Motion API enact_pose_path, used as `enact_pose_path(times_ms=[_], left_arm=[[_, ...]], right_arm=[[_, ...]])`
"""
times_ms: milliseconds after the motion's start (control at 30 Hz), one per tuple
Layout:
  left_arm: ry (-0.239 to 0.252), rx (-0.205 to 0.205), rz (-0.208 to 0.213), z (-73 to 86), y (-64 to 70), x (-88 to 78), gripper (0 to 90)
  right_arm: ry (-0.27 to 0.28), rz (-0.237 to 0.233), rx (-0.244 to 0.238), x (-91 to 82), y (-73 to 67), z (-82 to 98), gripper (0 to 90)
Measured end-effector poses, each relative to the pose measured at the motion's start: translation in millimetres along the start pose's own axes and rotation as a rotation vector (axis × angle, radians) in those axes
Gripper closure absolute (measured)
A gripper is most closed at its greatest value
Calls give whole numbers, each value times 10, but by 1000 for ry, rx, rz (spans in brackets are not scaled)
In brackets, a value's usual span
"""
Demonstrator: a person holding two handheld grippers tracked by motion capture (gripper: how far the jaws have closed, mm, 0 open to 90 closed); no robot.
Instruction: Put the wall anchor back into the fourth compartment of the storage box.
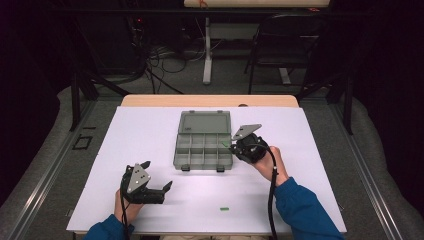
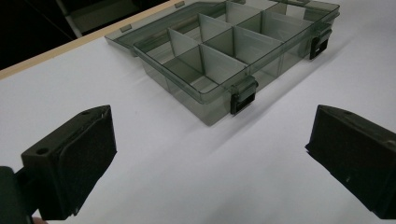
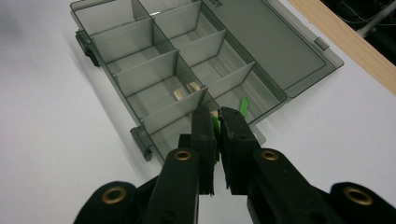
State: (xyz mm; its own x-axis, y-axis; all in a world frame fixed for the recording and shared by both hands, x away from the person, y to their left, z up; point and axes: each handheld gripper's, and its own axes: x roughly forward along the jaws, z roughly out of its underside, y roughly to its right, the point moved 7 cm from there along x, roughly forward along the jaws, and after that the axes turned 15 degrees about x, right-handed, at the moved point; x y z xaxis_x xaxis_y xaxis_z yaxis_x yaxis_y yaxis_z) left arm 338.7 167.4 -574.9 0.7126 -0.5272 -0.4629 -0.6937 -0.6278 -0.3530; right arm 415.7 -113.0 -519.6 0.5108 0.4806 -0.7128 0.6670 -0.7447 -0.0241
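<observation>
A smoky-grey clear organizer box [image 1: 182, 159] lies open mid-table, its lid [image 1: 205, 122] folded flat behind it. My right gripper [image 1: 231, 144] hovers over the box's right end, shut on a small green piece [image 3: 215, 127]. In the right gripper view the jaws [image 3: 215, 114] point over the near-right compartments. Another green piece [image 3: 243, 105] stands in a compartment beyond them, and two beige pieces [image 3: 187, 90] lie in a neighbouring one. My left gripper [image 1: 157, 175] rests near the front left, open and empty. In the left gripper view its jaws [image 2: 210, 133] stand wide apart, facing the box [image 2: 205, 95].
A loose green piece [image 1: 224, 208] lies on the white table cover [image 1: 150, 130] near the front edge. The box's two black latches [image 2: 243, 95] face the person. A chair and a table leg stand on the floor beyond the table.
</observation>
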Motion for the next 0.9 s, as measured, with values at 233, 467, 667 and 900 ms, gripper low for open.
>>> enact_pose_path(times_ms=[233,467,667,900], left_arm=[[1,-2,1,9,-12,-5,5],[1,-1,-1,7,-9,-3,5],[6,3,-4,-4,-7,-10,6],[5,-5,-5,6,-16,-15,5]], right_arm=[[-6,5,12,69,66,-83,846],[-23,12,13,142,117,-170,846],[-45,20,19,215,147,-226,846],[-54,26,14,299,165,-271,846]])
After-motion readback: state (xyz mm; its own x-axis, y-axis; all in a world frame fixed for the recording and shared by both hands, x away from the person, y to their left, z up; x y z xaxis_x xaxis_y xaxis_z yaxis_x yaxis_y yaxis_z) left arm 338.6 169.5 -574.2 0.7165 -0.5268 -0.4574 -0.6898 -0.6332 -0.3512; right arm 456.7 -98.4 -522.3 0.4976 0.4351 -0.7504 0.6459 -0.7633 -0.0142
